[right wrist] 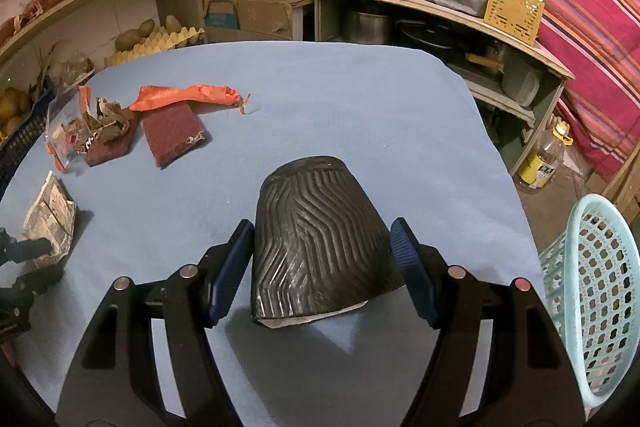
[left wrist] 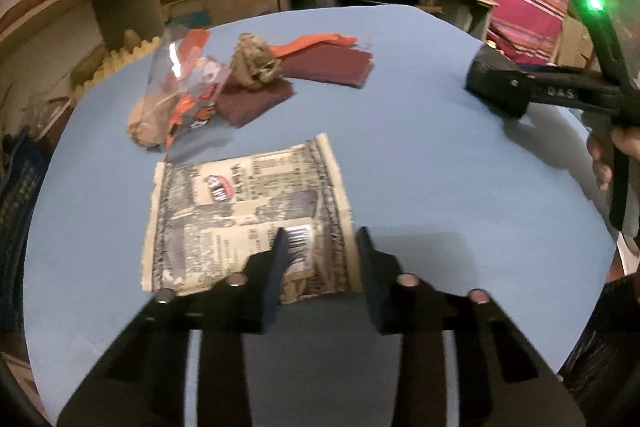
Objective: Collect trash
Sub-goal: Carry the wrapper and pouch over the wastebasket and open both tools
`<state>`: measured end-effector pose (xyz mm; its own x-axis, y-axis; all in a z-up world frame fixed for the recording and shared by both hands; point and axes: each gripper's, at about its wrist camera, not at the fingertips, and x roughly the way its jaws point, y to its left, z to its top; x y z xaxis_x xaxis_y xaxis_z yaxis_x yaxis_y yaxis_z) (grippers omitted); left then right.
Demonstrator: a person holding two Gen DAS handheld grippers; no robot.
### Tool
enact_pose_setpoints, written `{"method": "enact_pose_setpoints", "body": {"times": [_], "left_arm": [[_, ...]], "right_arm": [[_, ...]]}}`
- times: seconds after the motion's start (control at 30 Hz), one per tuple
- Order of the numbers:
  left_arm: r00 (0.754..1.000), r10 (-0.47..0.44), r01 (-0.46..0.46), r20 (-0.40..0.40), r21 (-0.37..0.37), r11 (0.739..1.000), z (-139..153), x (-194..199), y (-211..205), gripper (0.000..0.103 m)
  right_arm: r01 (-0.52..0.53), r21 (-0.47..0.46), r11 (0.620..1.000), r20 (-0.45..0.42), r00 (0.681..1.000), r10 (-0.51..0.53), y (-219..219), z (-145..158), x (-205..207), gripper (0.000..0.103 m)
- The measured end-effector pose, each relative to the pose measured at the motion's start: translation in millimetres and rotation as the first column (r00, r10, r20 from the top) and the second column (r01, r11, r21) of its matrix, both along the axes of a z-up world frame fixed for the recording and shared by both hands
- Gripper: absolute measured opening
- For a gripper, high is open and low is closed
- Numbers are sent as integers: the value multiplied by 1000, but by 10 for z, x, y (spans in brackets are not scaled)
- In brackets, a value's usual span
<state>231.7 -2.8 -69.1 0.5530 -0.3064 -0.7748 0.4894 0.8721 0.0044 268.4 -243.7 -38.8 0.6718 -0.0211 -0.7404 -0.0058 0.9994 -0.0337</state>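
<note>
A flattened printed paper packet (left wrist: pixel 240 203) lies on the blue table (left wrist: pixel 440 195). My left gripper (left wrist: pixel 322 233) is shut on its near right part, which bunches up between the pads. Off the table at the right, my right gripper (right wrist: pixel 322 227) is shut on a black ribbed piece (right wrist: pixel 320 243), which casts a shadow below. Behind the packet sit a clear plastic bag with orange print (left wrist: pixel 184 75), crumpled brown paper (left wrist: pixel 256 63), an orange strip (left wrist: pixel 316 43) and two maroon scouring pads (left wrist: pixel 332 67).
A light teal plastic basket (right wrist: pixel 592 287) stands off the table's right edge. A dark blue crate (right wrist: pixel 20 139) sits at the left edge. Shelves with pots, a bucket and an oil bottle (right wrist: pixel 544 163) ring the far side.
</note>
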Motion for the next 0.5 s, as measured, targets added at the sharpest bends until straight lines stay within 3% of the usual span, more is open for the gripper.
{"method": "enact_pose_setpoints", "body": {"times": [0.17, 0.5], "left_arm": [[999, 23, -25, -37, -54, 998, 49, 81, 65, 13], [997, 72, -69, 41, -86, 994, 371, 122, -28, 10]], "right_arm": [[-10, -3, 1000, -3, 1000, 10, 3, 4, -8, 69], [-47, 21, 999, 17, 999, 47, -22, 26, -83, 67]]}}
